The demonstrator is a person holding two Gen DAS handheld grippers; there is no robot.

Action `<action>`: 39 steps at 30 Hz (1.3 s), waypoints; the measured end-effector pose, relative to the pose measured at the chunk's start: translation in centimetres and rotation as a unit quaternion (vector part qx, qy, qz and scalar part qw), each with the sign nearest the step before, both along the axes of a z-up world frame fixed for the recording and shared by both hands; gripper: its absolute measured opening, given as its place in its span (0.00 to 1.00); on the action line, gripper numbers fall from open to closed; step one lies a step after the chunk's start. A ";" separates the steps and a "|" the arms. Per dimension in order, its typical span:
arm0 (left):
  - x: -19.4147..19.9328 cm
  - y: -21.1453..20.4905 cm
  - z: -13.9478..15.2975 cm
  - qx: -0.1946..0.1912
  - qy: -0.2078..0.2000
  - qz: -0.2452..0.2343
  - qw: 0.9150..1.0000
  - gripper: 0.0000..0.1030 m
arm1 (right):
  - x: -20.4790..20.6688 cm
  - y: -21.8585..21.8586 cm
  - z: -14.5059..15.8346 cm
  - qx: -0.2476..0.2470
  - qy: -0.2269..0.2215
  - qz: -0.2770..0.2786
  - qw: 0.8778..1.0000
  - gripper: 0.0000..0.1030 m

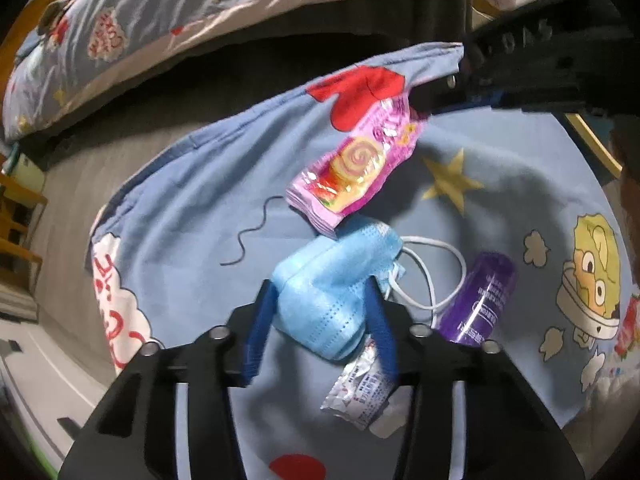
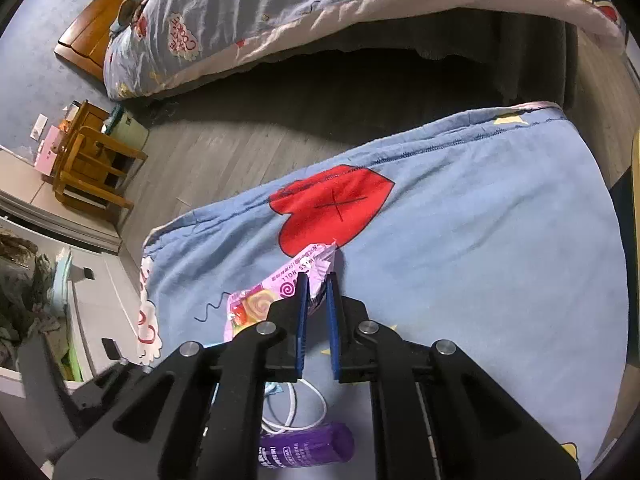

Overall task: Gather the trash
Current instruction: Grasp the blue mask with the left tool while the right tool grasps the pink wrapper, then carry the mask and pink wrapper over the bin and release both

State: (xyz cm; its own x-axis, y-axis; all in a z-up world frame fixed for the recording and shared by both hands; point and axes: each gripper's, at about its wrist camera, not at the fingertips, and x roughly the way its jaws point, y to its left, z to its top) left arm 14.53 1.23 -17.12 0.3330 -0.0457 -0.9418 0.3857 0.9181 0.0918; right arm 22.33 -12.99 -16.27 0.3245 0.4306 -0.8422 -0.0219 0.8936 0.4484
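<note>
left gripper (image 1: 322,312) clamped on crumpled blue face mask (image 1: 332,292), both blue fingers (image 1: 260,328) pressed into its sides; mask resting on light blue cartoon bedsheet (image 1: 192,184), white ear loop (image 1: 432,276) trailing to the right. right gripper (image 2: 318,284) pinched tight on top edge of pink swiss roll wrapper (image 2: 280,284); wrapper hanging tilted, lower end just above the mask in left wrist view. purple tube (image 1: 480,300) lying on sheet just right of ear loop. small silver sachet (image 1: 360,392) on sheet under left gripper. red heart print (image 2: 332,204) beyond wrapper. second bed with matching quilt (image 2: 280,12) across grey floor (image 2: 224,148); wooden chair (image 2: 92,168) at left.
</note>
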 end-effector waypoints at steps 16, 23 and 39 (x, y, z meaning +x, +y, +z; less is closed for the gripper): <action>-0.9 -1.1 3.8 -0.016 -0.052 0.005 0.998 0.24 | -1.8 -4.3 4.5 -0.008 -0.053 -0.041 0.998 0.06; -2.1 -2.3 6.7 -0.033 -0.097 0.001 0.995 0.24 | -3.2 -7.5 7.2 -0.014 -0.082 -0.068 0.994 0.06; -3.7 -6.1 10.2 -0.046 -0.148 -0.023 0.988 0.24 | -7.0 -13.5 11.6 -0.032 -0.134 -0.105 0.985 0.06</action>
State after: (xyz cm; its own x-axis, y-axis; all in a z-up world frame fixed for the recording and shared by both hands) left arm 10.87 -4.84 -6.90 0.5892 -0.1471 -0.7944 0.3949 0.9103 0.1243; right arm 15.36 -26.47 -4.69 0.6153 0.2786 -0.7374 0.0563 0.9176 0.3936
